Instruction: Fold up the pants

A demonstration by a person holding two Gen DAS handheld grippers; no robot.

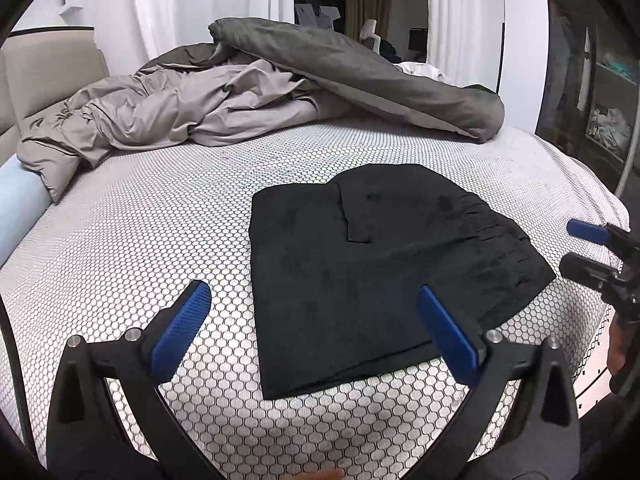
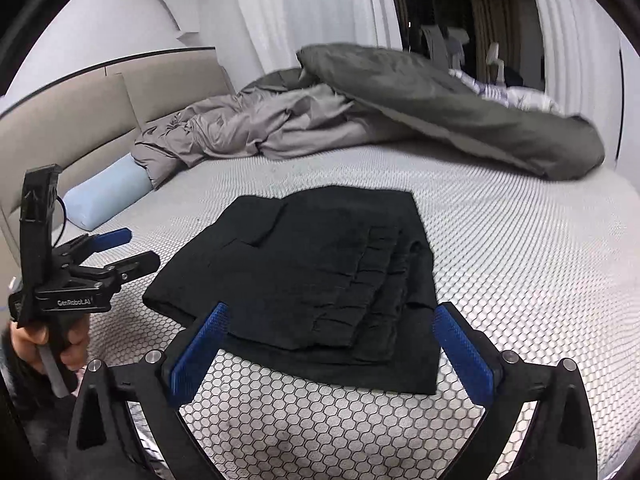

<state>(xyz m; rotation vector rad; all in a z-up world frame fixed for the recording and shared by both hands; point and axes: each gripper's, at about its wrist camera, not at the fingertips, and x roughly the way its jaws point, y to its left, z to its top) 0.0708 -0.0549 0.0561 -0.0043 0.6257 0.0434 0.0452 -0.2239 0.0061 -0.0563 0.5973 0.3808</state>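
Note:
Black pants [image 1: 360,260] lie folded into a compact stack on the honeycomb-patterned mattress [image 1: 140,240], with the gathered waistband on the right side. My left gripper [image 1: 312,292] hovers above their near edge, blue pads wide apart, nothing between them. In the right wrist view the same pants [image 2: 320,272] lie just beyond my right gripper [image 2: 332,310], which is open and holds nothing. The left gripper [image 2: 138,246] shows at the left, held by a hand and open. The right gripper [image 1: 570,245] shows at the right edge, also open.
A crumpled grey duvet [image 1: 360,72] is heaped across the far side of the bed. A light blue pillow [image 2: 104,196] rests against the beige headboard [image 2: 80,120]. White curtains [image 1: 200,0] hang behind. Open shelves [image 1: 600,100] stand at the far right.

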